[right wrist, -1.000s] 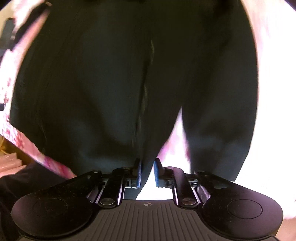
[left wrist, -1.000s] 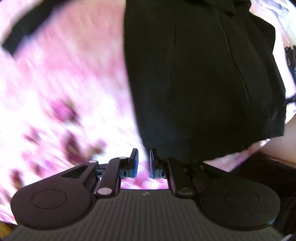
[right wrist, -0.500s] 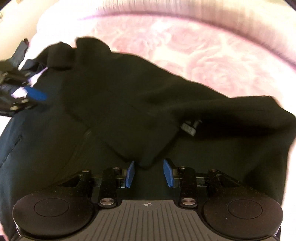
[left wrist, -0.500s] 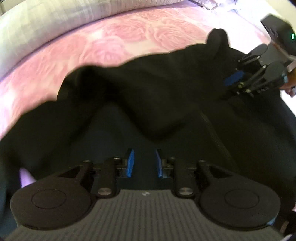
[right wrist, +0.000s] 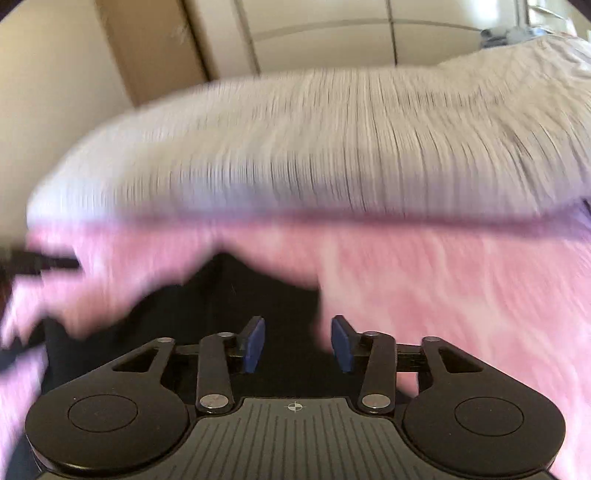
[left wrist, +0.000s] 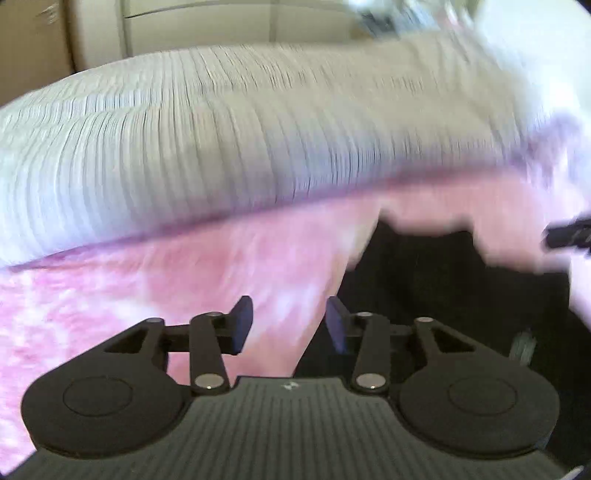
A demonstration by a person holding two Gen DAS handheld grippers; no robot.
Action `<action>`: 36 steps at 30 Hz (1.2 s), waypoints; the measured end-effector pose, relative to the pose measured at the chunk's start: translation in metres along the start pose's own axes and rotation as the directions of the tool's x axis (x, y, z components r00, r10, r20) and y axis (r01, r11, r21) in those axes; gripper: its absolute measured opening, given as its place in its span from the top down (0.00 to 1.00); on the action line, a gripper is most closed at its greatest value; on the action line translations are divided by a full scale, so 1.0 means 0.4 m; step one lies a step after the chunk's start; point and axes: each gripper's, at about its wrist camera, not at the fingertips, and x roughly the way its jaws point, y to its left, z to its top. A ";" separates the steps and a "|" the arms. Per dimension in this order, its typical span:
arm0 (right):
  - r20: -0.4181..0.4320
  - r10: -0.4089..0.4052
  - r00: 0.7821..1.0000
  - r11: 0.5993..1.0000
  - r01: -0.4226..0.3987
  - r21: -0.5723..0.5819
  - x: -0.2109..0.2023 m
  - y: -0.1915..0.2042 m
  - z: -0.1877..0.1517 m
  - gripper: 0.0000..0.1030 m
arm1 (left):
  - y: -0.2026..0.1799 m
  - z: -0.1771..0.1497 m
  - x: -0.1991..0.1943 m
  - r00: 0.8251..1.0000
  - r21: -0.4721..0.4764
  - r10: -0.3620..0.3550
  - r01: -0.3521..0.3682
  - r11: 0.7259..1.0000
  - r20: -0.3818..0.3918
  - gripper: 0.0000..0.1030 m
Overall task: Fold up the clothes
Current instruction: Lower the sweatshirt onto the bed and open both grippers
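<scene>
A black garment (left wrist: 443, 295) lies on the pink floral bedspread (left wrist: 129, 295), at the right of the left wrist view. My left gripper (left wrist: 290, 325) hovers over the garment's left edge; its jaws are opening and nothing sits between the blue pads. In the right wrist view the same black garment (right wrist: 240, 302) fills the lower left. My right gripper (right wrist: 297, 343) hangs above its right edge, jaws opening, nothing between them. Each gripper shows as a dark blurred shape at the other view's side edge. Both views are motion-blurred.
A pale striped duvet or pillow (left wrist: 258, 129) lies across the far side of the bed (right wrist: 461, 295). Beige wardrobe doors (right wrist: 314, 33) stand behind it. Pink bedspread stretches left of the garment and right of it.
Both grippers let go of the black garment and opened wider. Both cameras tilted up and moved off it, so the garment now sits low in view and the striped bedding appears.
</scene>
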 end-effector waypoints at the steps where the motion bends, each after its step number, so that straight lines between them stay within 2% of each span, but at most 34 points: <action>1: -0.036 -0.016 0.999 1.000 0.016 -0.013 -0.018 -0.008 -0.054 0.50 | 0.017 -0.032 -0.008 0.999 0.030 0.008 -0.007 1.000 -0.038 0.60; 6: -0.160 -0.041 0.986 0.998 0.047 0.033 -0.069 0.004 -0.229 0.48 | 0.142 -0.144 0.009 0.978 0.105 0.060 -0.040 0.994 -0.200 0.57; 11: -0.208 -0.068 0.976 0.997 0.076 0.032 -0.116 0.079 -0.289 0.47 | 0.220 -0.217 0.012 0.969 0.253 0.108 -0.050 0.966 -0.220 0.43; 13: -0.216 -0.075 0.973 0.996 0.082 0.023 -0.120 0.118 -0.301 0.46 | 0.271 -0.220 0.030 0.972 0.232 0.064 -0.009 0.973 -0.228 0.39; 15: -0.215 -0.070 0.974 0.997 0.073 0.008 -0.121 0.182 -0.293 0.46 | 0.311 -0.222 0.070 0.962 0.186 -0.011 0.063 0.981 -0.272 0.40; 16: -0.212 -0.059 0.976 0.998 0.061 0.003 -0.112 0.217 -0.286 0.46 | 0.325 -0.223 0.084 0.954 0.168 -0.046 0.099 0.981 -0.298 0.57; 17: -0.206 -0.031 0.978 0.999 0.033 0.004 -0.086 0.256 -0.274 0.46 | 0.330 -0.226 0.091 0.941 0.158 -0.077 0.136 0.978 -0.329 0.79; 18: -0.202 -0.004 0.979 1.000 0.004 -0.001 -0.064 0.298 -0.262 0.45 | 0.334 -0.228 0.095 0.932 0.153 -0.093 0.155 0.976 -0.350 0.85; 19: -0.200 0.016 0.980 1.000 -0.020 -0.016 -0.036 0.347 -0.247 0.45 | 0.339 -0.229 0.091 0.931 0.144 -0.097 0.156 0.977 -0.352 0.89; 20: -0.200 0.037 0.979 0.999 -0.043 -0.029 -0.008 0.395 -0.232 0.45 | 0.354 -0.224 0.073 0.936 0.119 -0.112 0.160 0.980 -0.333 0.91; 23: -0.202 0.093 0.975 0.992 -0.108 -0.066 0.103 0.532 -0.175 0.45 | 0.446 -0.207 -0.021 0.968 0.013 -0.130 0.135 0.991 -0.216 0.92; 25: -0.180 0.092 0.979 0.987 -0.113 -0.111 0.187 0.608 -0.130 0.44 | 0.532 -0.211 -0.053 0.973 -0.094 -0.145 0.130 0.987 -0.179 0.92; 27: -0.158 0.093 0.983 0.981 -0.118 -0.155 0.270 0.685 -0.084 0.44 | 0.588 -0.230 -0.060 0.970 -0.154 -0.165 0.139 0.978 -0.176 0.92; 30: -0.138 0.080 0.987 0.983 -0.101 -0.154 0.393 0.776 -0.028 0.44 | 0.602 -0.268 -0.043 0.965 -0.151 -0.176 0.148 0.977 -0.196 0.92; 33: -0.183 0.077 0.980 0.984 -0.105 -0.147 0.503 0.850 -0.001 0.43 | 0.610 -0.300 -0.045 0.965 -0.166 -0.187 0.157 0.973 -0.182 0.92; 34: -0.170 0.072 0.983 0.981 -0.100 -0.165 0.525 0.871 0.007 0.36 | 0.619 -0.308 -0.050 0.967 -0.179 -0.185 0.154 0.972 -0.175 0.92; 36: -0.146 0.066 0.987 0.976 -0.095 -0.197 0.569 0.910 0.023 0.33 | 0.646 -0.325 -0.045 0.967 -0.225 -0.189 0.148 0.963 -0.173 0.92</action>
